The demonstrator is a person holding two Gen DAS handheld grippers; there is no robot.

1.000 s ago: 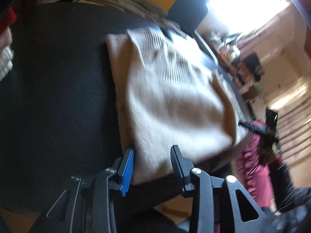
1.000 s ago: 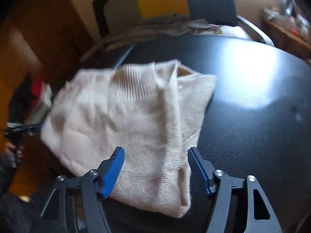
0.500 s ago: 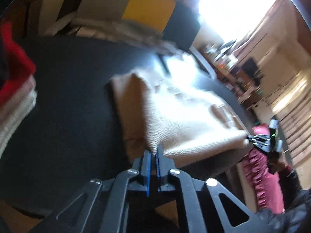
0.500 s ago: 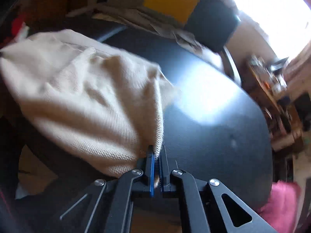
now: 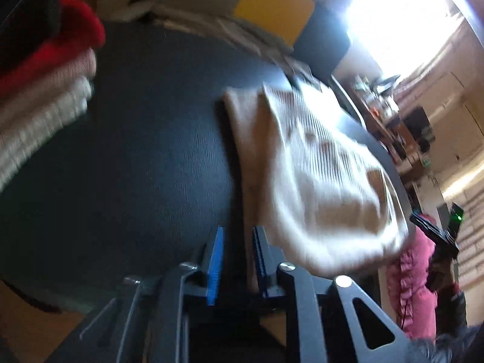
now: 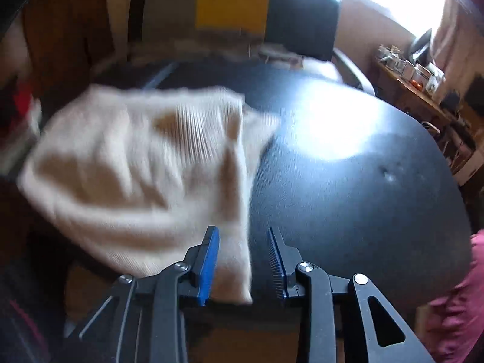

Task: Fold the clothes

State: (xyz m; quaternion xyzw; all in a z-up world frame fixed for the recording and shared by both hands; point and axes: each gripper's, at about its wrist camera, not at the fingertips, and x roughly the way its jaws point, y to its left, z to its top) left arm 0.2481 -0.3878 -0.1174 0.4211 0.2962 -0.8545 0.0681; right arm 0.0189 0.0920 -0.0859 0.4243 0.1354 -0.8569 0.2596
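My left gripper point(image 5: 237, 252) and right gripper point(image 6: 243, 257): jaws apart, clamping nothing; cream sweater point(image 6: 136, 163) at my right's 10 o'clock on black table point(image 6: 363, 196).

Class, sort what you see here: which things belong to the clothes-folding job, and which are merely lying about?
Part of the job:
cream jumper
left tongs, open
right tongs, open
black table
stack of folded knitwear

Lying about:
patchwork chair
cluttered shelf
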